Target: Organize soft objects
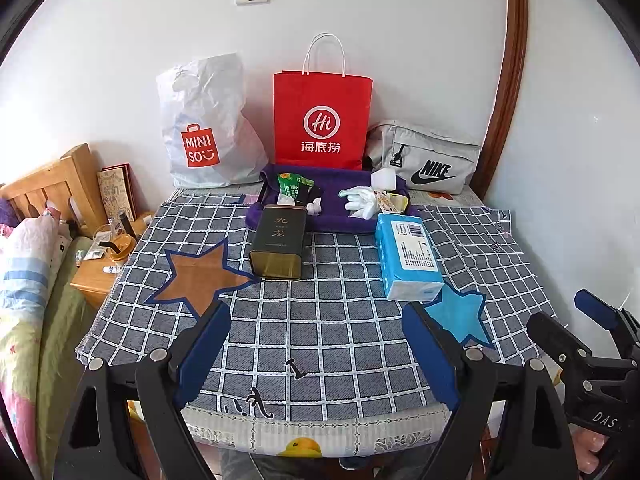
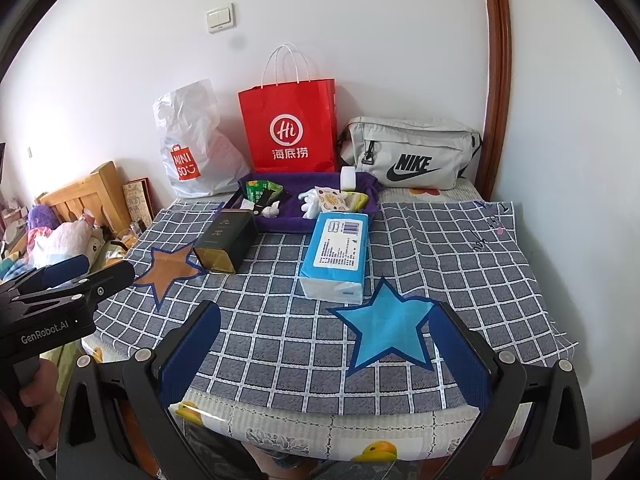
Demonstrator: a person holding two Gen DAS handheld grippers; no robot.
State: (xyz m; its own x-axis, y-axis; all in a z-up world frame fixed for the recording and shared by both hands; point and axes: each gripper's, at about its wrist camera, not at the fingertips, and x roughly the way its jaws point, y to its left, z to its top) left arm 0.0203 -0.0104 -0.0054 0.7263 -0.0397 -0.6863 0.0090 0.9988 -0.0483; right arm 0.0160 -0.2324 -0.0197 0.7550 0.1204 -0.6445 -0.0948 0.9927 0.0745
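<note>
Both hand-held grippers, left and right, are hovering released and empty over the checked worktop cloth. The blue tissue pack is lying beside the purple tray; squeezing it off-centre risks it slipping (its wrapper looks slick) or nudging the dark tin.

A checked cloth covers the table, bearing tin and tissue pack.

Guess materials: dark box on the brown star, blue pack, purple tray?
Dark box: looks like metal tin; gold-edged end face has a dull sheen and crisp corners.
Blue pack: soft plastic film, probably around tissues; glossy wrap, sagging rounded end, printed label.
Purple tray: fabric, likely plush; matte, fuzzy, with a slumped rim.
</note>
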